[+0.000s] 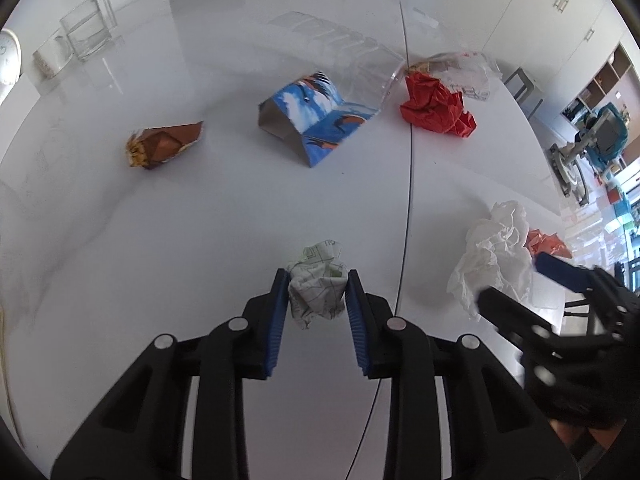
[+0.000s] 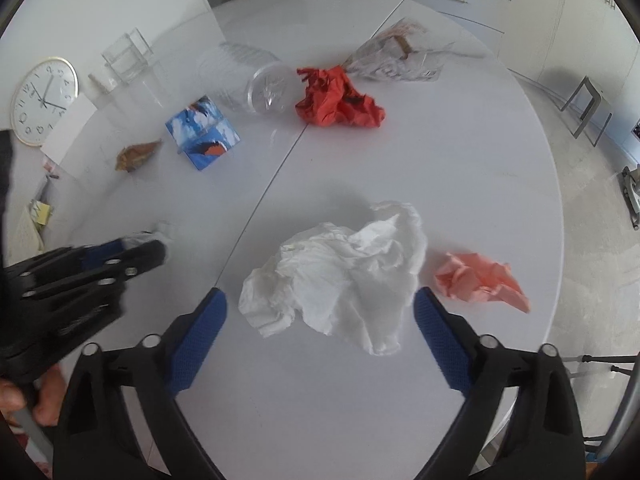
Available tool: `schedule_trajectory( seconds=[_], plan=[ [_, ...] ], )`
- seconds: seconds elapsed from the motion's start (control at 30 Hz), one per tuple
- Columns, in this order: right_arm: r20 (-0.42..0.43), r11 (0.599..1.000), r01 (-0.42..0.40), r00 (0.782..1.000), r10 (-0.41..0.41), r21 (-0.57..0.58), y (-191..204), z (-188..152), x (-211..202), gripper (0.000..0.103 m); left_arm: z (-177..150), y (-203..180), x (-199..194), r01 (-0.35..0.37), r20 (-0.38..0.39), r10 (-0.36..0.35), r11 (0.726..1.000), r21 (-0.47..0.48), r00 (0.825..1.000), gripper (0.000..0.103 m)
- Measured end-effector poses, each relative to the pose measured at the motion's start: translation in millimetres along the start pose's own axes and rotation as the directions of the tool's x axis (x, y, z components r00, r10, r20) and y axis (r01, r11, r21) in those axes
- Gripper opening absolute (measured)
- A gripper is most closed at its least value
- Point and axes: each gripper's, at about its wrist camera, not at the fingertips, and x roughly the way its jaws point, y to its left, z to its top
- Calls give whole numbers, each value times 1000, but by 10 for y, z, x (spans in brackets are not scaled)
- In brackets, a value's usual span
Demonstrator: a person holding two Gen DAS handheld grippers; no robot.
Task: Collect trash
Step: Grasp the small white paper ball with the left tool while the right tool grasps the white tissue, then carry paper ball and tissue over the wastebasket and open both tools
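Observation:
My left gripper (image 1: 317,282) is shut on a crumpled printed paper ball (image 1: 318,290), just above the white table (image 1: 200,216). My right gripper (image 2: 320,300) is open, its blue pads either side of a crumpled white tissue (image 2: 340,276) that lies on the table (image 2: 460,168). The tissue also shows in the left wrist view (image 1: 496,252), with the right gripper (image 1: 532,280) beside it. A pink paper wad (image 2: 480,280) lies right of the tissue. The left gripper (image 2: 132,252) shows at the left in the right wrist view.
Farther back lie a red crumpled paper (image 1: 436,104), a blue printed carton (image 1: 316,116), a brown wrapper (image 1: 164,144), a clear plastic cup on its side (image 2: 264,88) and a clear plastic bag (image 2: 396,56). A glass box (image 1: 86,28) and a clock (image 2: 42,100) are at the left.

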Motion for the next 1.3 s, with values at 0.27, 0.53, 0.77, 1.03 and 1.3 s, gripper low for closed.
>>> schedule_trajectory(
  seconds=[0.27, 0.53, 0.77, 1.03, 1.3],
  plan=[
    [2, 998, 23, 1000, -23, -50, 145, 117, 33, 14, -32, 135, -256, -2, 33, 3, 1000, -21, 999, 29],
    [68, 999, -23, 997, 25, -32, 42, 76, -402, 8, -44, -15, -525, 30, 62, -31, 999, 24, 998, 29],
    [140, 999, -24, 990, 20, 25, -256, -257, -955, 8, -136, -374, -811, 72, 77, -79, 993, 98, 994, 29],
    [191, 990, 25, 980, -52, 141, -709, -849, -1492, 8, -384, -1060, -1013, 124, 64, -143, 966, 229, 988, 29],
    [196, 964, 83, 971, -135, 252, -1261, -1303, -1767, 8, -678, -1955, -1023, 206, 0, -223, 901, 382, 975, 29]
  ],
)
